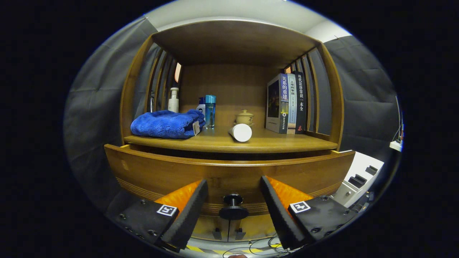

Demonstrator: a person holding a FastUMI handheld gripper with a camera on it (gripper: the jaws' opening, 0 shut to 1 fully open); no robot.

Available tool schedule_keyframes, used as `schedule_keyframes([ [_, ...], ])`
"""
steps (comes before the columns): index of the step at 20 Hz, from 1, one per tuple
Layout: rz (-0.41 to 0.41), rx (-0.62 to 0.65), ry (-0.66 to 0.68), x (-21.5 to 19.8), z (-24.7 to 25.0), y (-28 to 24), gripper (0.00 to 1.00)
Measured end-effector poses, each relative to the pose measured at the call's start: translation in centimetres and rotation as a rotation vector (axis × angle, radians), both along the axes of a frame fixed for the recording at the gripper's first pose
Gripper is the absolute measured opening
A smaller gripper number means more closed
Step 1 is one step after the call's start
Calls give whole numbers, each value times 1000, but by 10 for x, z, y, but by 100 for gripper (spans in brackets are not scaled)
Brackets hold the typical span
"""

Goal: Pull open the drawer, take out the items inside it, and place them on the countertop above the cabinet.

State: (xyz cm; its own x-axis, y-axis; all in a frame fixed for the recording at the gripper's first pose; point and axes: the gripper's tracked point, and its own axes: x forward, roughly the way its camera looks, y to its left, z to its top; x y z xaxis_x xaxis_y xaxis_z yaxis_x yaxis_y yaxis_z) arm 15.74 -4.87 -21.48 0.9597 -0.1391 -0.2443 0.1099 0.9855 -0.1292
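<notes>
The jaws stand spread wide with the drawer's black knob between them, neither finger touching it. The wooden drawer sits pulled slightly out from the cabinet, its inside hidden from here. On the tabletop above it lie a folded blue towel, a white cylinder on its side, a blue bottle, a white pump bottle, a small lidded pot and upright books toward the right.
</notes>
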Motion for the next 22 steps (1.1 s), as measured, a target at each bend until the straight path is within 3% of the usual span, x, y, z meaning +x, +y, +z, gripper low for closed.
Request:
schedule_keyframes([
  [8, -6, 11, 21, 37, -5, -4, 98],
  [13, -11, 20, 41, 36, -6, -5, 98],
  [17, 3, 110, 25, 9, 22, 3, 97],
  [22, 67, 91, 8, -60, 89, 9, 97],
])
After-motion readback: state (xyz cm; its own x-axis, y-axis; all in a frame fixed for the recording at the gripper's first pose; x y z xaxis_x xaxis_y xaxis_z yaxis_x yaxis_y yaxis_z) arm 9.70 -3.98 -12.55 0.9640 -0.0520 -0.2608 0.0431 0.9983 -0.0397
